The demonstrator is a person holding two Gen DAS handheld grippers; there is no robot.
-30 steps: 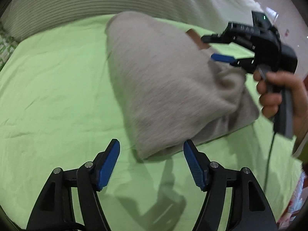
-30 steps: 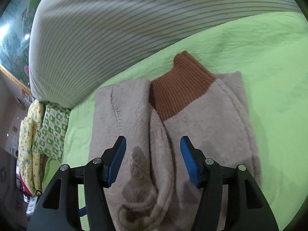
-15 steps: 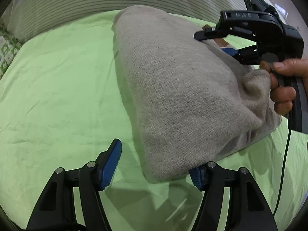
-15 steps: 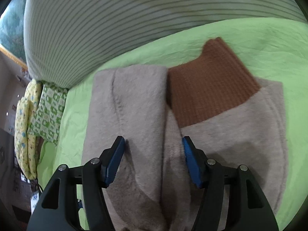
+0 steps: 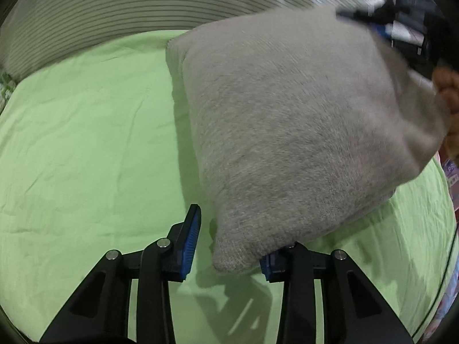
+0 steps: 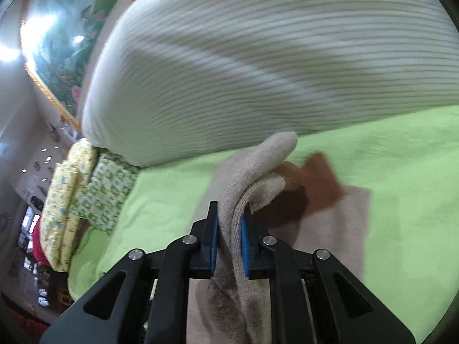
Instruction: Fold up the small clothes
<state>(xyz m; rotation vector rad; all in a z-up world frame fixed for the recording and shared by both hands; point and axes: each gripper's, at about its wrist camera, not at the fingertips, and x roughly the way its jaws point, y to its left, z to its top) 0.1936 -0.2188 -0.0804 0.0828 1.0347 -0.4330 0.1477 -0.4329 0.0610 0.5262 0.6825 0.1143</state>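
Right gripper (image 6: 228, 243) tilted down, gripping sweater (image 6: 252, 169).

Sheet: a wrinkled lime-green cotton bedsheet (image 5: 86, 149) is lying spread flat under me.
Bolster: a big grey-and-white striped ribbed cushion (image 6: 258, 57) is resting along its far edge.
Pillows: yellow and green patterned pillows (image 6: 83, 192) are sitting beside that cushion's end.

no legible text, labels or numbers anywhere

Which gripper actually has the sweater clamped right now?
The right gripper: its jaws pinch a fold of the beige sweater. The left gripper only straddles a corner.
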